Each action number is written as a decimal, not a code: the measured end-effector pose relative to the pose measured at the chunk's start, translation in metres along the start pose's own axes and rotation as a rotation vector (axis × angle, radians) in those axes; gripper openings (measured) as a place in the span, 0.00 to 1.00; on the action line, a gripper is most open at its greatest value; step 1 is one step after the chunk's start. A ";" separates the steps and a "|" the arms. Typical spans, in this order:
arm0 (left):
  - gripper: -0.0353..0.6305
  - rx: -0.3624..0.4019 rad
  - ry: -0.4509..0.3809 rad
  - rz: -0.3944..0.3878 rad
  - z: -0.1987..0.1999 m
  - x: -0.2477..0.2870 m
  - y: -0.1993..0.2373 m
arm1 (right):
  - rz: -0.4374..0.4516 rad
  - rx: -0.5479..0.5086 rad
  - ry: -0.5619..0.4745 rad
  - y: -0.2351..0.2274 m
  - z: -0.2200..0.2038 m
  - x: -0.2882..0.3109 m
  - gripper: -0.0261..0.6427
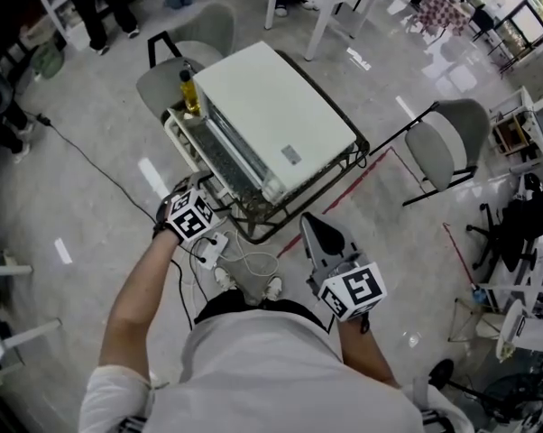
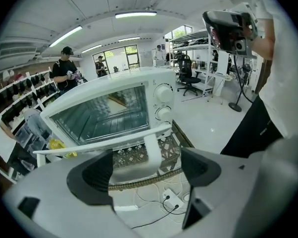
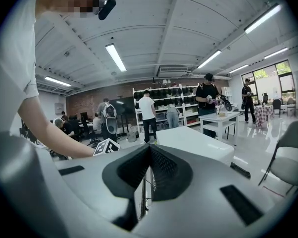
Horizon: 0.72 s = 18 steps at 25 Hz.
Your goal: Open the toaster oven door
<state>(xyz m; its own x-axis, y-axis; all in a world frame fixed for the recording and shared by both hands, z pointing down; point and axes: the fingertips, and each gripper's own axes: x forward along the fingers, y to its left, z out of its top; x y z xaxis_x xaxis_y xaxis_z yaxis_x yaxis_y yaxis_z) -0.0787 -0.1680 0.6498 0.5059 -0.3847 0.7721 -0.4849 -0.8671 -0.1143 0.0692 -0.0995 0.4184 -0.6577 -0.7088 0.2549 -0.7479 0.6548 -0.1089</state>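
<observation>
Hard to read: from the head view the door is only a narrow, foreshortened strip, and my left gripper's (image 2: 148, 168) jaws lie under its marker cube (image 1: 191, 216). In the left gripper view the door's (image 2: 102, 114) lower edge is hidden behind its handle (image 2: 99, 144), so I cannot tell whether the door is ajar. The right gripper view shows only the oven's white top, with the door out of sight.

The toaster oven (image 1: 276, 115) sits on a wire-framed table (image 1: 362, 147) straight ahead of me. In the head view its long axis runs from upper left to lower right. The glass door faces lower left, towards my left gripper. The two knobs (image 2: 164, 93) are at the door's right end. A yellow bottle (image 1: 190, 93) stands at the oven's far left corner.

My left gripper's jaws stand wide apart. The white handle bar crosses just ahead of them, and its right-hand post lies between them. I cannot make out any contact. My right gripper (image 3: 150, 155), near the table's near corner, has its jaws pressed together with nothing between them.
</observation>
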 end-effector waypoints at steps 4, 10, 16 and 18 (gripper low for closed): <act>0.68 -0.020 -0.005 0.002 -0.005 0.001 -0.002 | 0.003 0.000 0.006 0.002 0.000 0.003 0.07; 0.68 -0.077 -0.017 -0.003 -0.016 0.002 -0.004 | -0.007 0.000 0.015 0.000 -0.001 0.005 0.07; 0.68 -0.136 -0.023 -0.010 -0.030 0.003 -0.006 | -0.012 0.001 0.016 -0.001 0.000 0.008 0.07; 0.68 -0.148 -0.024 -0.012 -0.035 0.004 -0.007 | -0.012 -0.002 0.017 -0.001 -0.001 0.010 0.07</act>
<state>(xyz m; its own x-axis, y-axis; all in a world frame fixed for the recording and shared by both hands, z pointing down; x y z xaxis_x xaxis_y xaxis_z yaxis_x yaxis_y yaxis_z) -0.0980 -0.1525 0.6753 0.5282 -0.3832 0.7578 -0.5777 -0.8162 -0.0100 0.0635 -0.1067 0.4214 -0.6475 -0.7118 0.2722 -0.7552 0.6471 -0.1044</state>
